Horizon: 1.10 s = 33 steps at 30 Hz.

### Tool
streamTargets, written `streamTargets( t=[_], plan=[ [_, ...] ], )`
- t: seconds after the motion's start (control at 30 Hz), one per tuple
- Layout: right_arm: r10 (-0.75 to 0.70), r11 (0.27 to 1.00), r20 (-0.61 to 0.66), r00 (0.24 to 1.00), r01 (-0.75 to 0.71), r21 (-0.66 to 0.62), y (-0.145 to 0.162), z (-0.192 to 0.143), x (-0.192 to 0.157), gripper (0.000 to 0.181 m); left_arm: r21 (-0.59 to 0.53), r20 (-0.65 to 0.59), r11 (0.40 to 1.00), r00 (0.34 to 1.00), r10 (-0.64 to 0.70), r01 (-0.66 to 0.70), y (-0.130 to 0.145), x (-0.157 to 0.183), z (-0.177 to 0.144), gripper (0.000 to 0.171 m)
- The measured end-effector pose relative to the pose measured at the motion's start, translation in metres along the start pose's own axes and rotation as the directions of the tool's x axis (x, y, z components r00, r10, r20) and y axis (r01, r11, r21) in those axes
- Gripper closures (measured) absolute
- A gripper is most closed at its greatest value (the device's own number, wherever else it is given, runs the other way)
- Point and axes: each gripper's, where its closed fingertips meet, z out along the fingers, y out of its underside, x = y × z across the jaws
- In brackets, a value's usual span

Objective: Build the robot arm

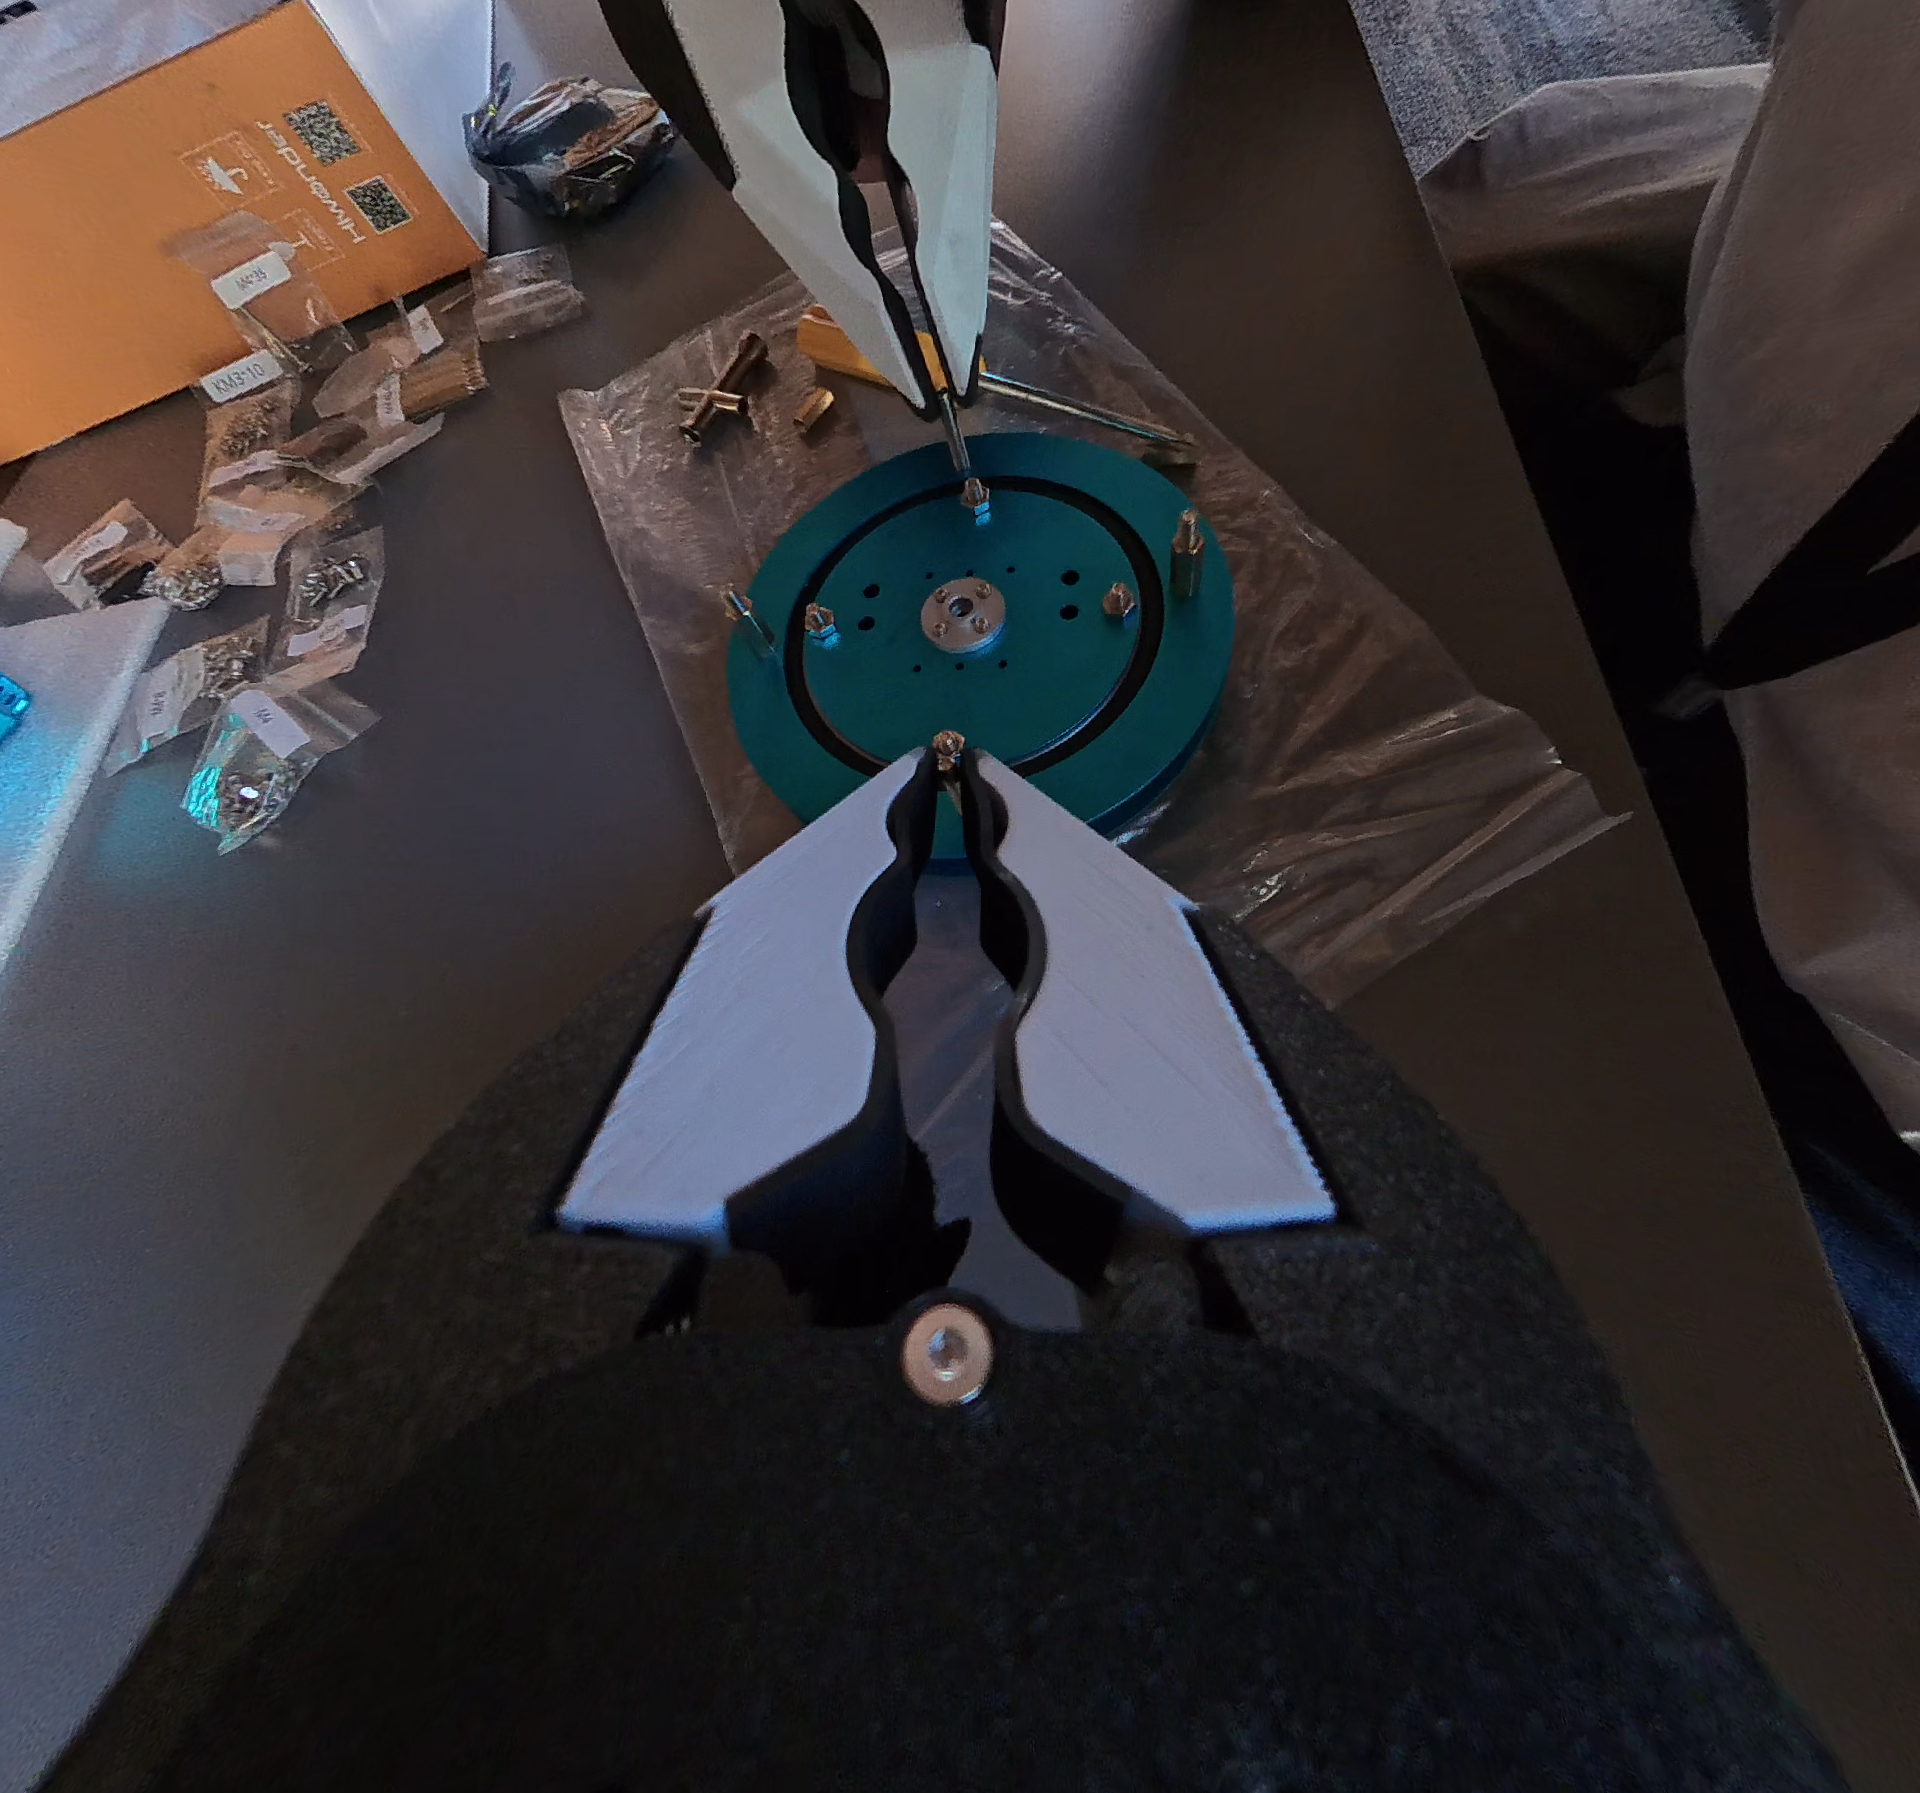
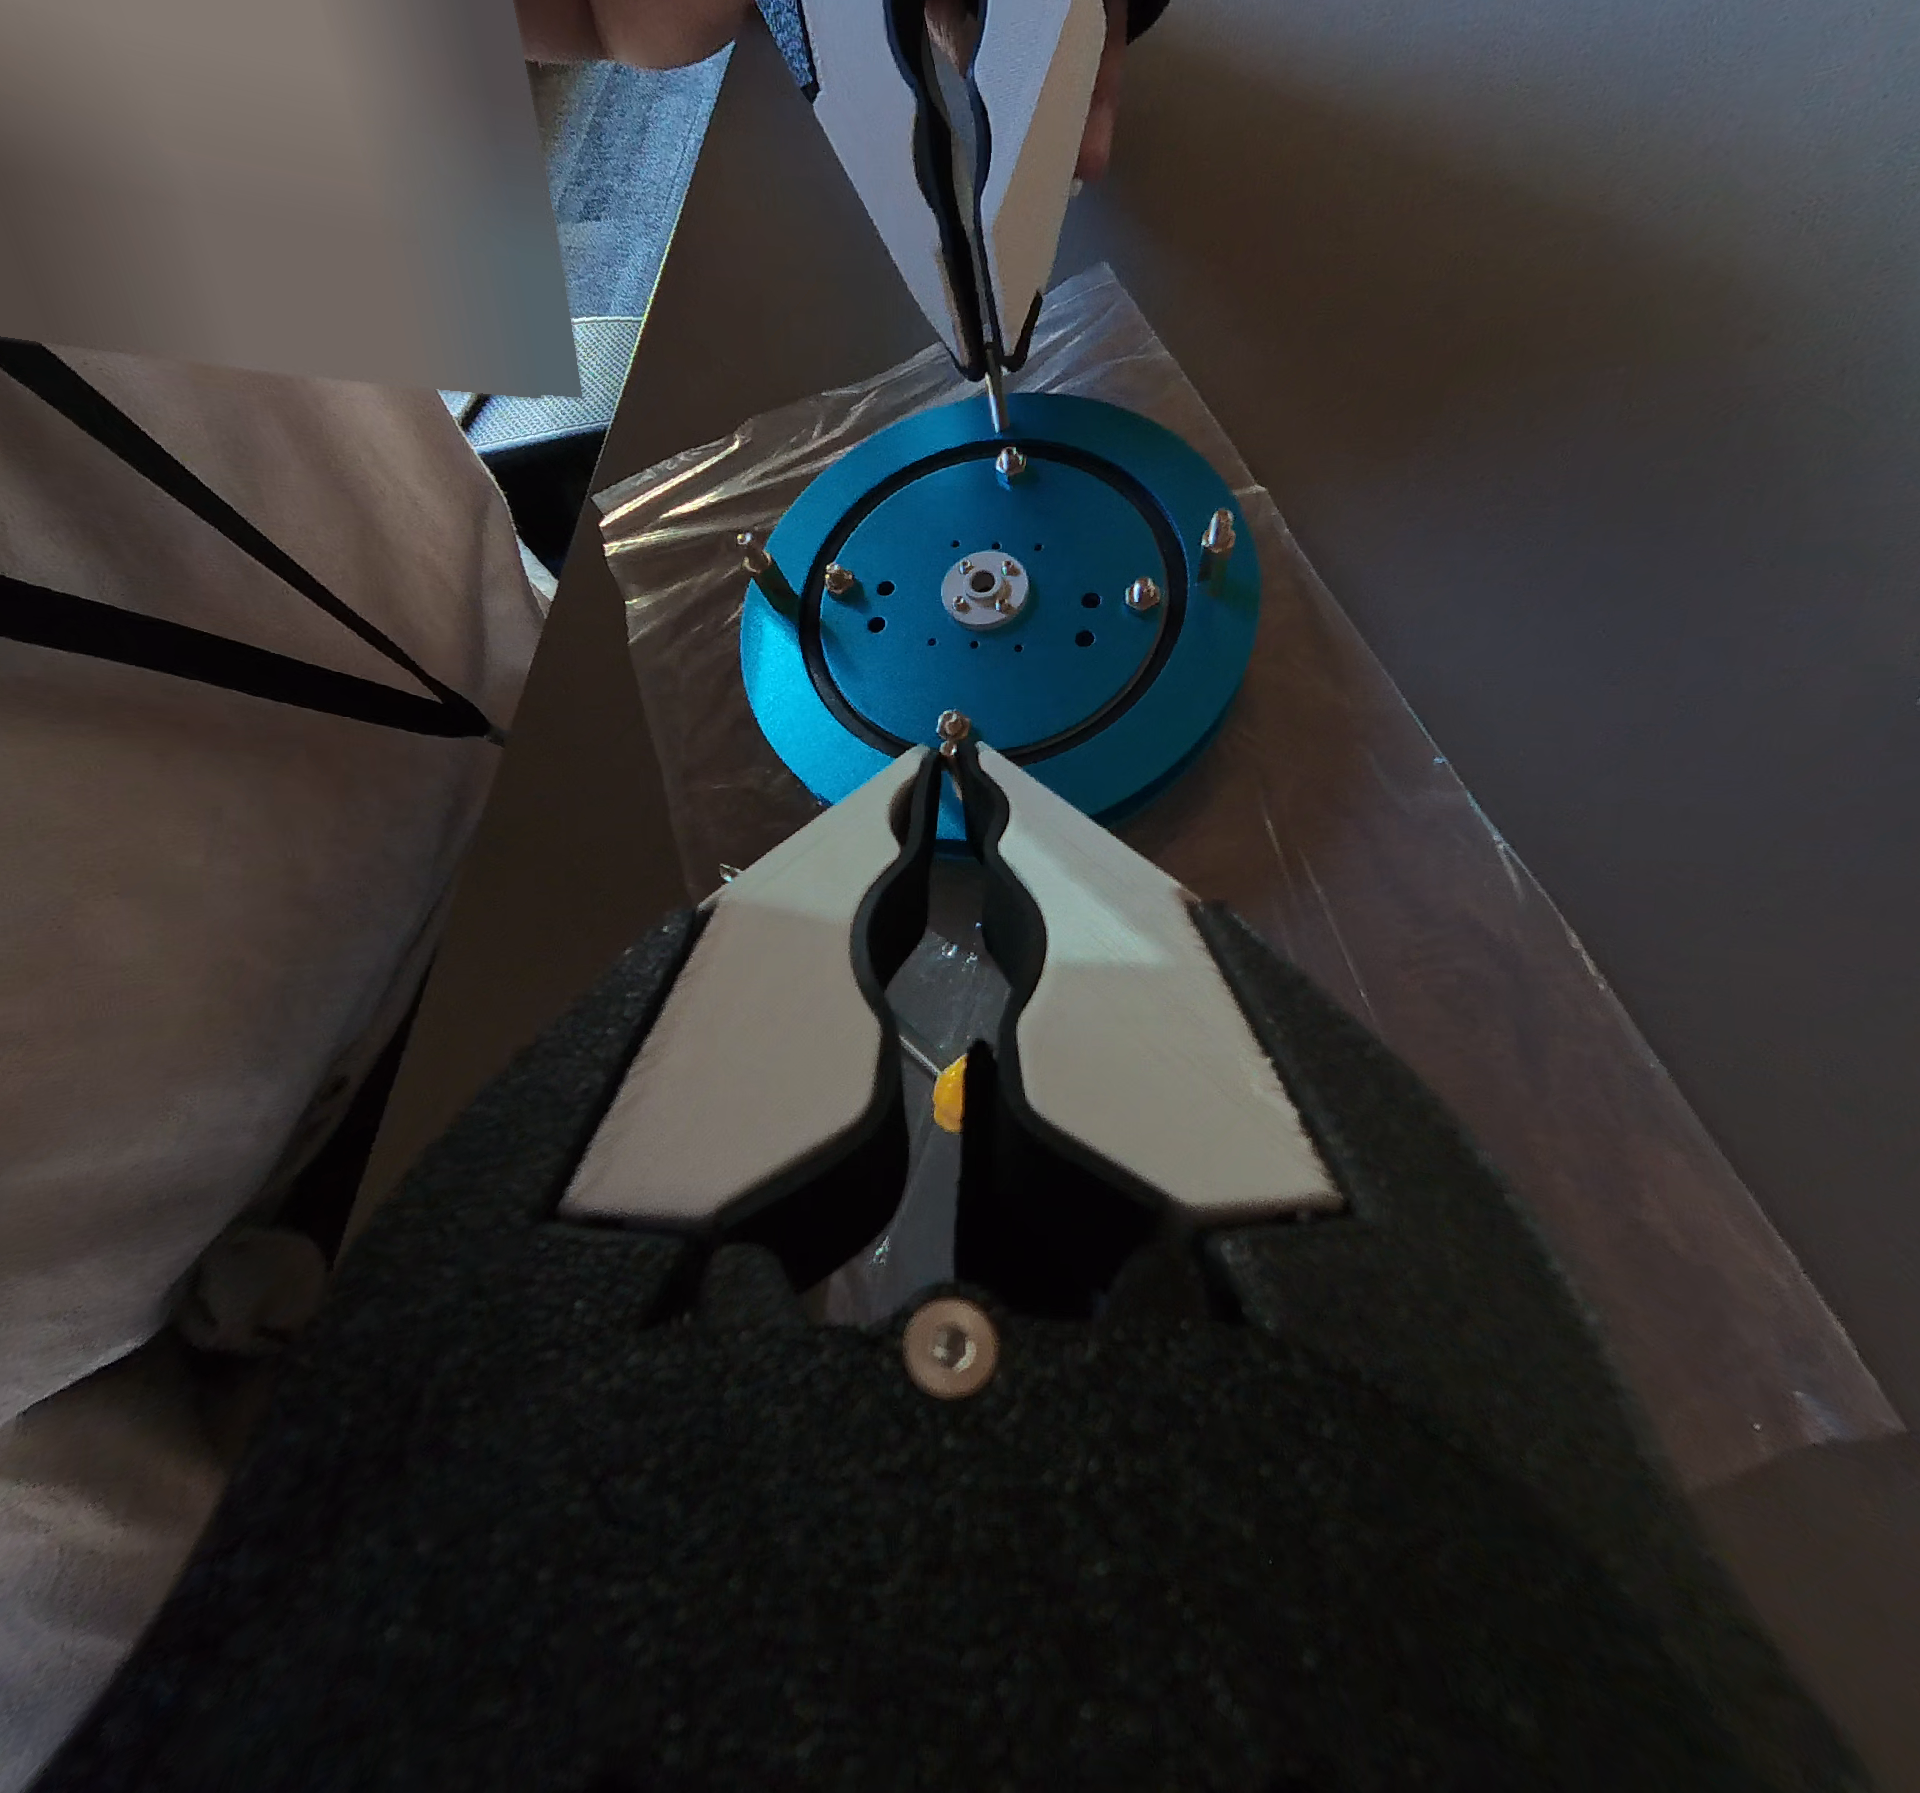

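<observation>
My left claw [image 1: 948, 769] is pressed together on a thin rod [image 2: 995, 398]. Its tip is at a brass nut [image 1: 947, 744] just ahead of the claw. My right claw [image 2: 948, 756], opposite, pinches a thin shaft [image 1: 954, 434] aimed at the far nut [image 1: 974, 493].

With hardware this small, I judge that a square, steady hold with light pressure will stop either tip skating off.

Both claws point at the blue disc [image 1: 1039, 704] between them. It looks like anodised metal, with a black ring groove, a silver hub [image 1: 962, 613], drilled holes and upright standoffs on its rim. It lies on a plastic sheet [image 1: 1351, 756] on the surface [image 1: 468, 912]. Hardware bags [image 1: 260, 600] lie left of my left claw.
</observation>
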Motion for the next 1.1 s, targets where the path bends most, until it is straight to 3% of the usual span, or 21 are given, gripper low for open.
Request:
streamTargets(
  t=[0.47, 0.63, 0.7, 0.77, 0.97, 1.1],
  plan=[
    [-0.046, 0.999, -0.036, 0.998, 0.046, -0.005, -0.005, -0.004, -0.005, 0.174, -0.003, 0.031, 1.0, 0.999, 0.008, -0.008, 0.001, -0.006, -0.004, 0.168],
    [0.014, 0.992, -0.134, 0.991, 0.003, 0.13, -0.028, -0.028, -0.002, 0.163, 0.037, 0.069, 0.999, 0.997, -0.016, 0.013, -0.006, -0.014, -0.011, 0.168],
    [0.057, 0.984, -0.157, 0.986, -0.03, 0.174, -0.032, -0.028, -0.008, 0.152, 0.065, 0.054, 0.997, 0.997, -0.047, 0.043, -0.01, -0.015, -0.013, 0.168],
    [0.062, 0.981, -0.219, 0.974, -0.019, 0.195, -0.03, -0.021, -0.013, 0.152, 0.08, 0.013, 0.994, 0.997, -0.08, 0.079, -0.011, -0.011, -0.012, 0.16],
    [0.174, 0.977, -0.348, 0.921, -0.116, 0.18, -0.01, 0.001, 0.003, 0.145, 0.069, -0.043, 0.991, 0.993, -0.111, 0.114, -0.009, -0.003, 0.002, 0.149],
    [0.119, 0.992, -0.458, 0.881, -0.092, 0.081, 0.002, 0.008, 0.017, 0.141, 0.028, -0.049, 0.995, 0.994, -0.098, 0.1, -0.004, 0.001, 0.012, 0.149]
  ],
)
